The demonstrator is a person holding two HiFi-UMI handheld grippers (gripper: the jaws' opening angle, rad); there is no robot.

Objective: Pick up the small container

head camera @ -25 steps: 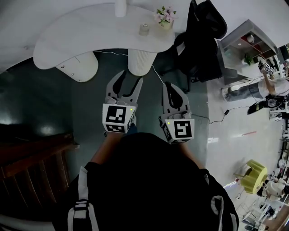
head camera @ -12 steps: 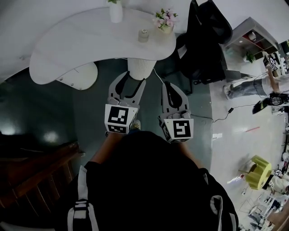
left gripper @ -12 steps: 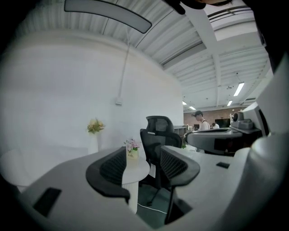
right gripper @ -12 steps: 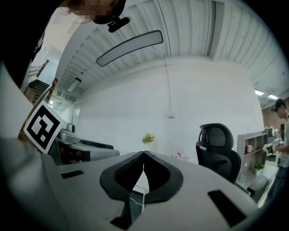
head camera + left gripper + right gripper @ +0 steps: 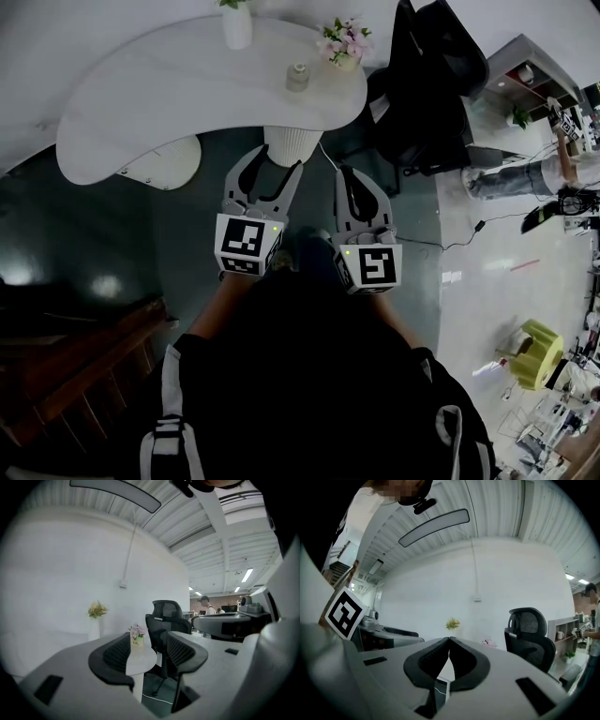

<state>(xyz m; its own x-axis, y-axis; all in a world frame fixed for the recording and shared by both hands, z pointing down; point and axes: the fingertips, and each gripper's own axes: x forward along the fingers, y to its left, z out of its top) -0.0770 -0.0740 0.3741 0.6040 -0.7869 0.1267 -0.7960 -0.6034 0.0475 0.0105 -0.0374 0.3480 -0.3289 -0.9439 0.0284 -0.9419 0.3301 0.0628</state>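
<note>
The left gripper (image 5: pixel 275 161) has its jaws apart and opening, with nothing between them. Just beside it, the right gripper (image 5: pixel 347 173) has its jaws closed tip to tip and empty. Well ahead of both, the small container (image 5: pixel 298 77) stands on the white table (image 5: pixel 169 84). A flower pot (image 5: pixel 342 47) stands just beyond the container, to its right.

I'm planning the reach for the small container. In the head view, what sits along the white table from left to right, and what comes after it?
white vase → small container → pot of pink flowers → black office chair
</note>
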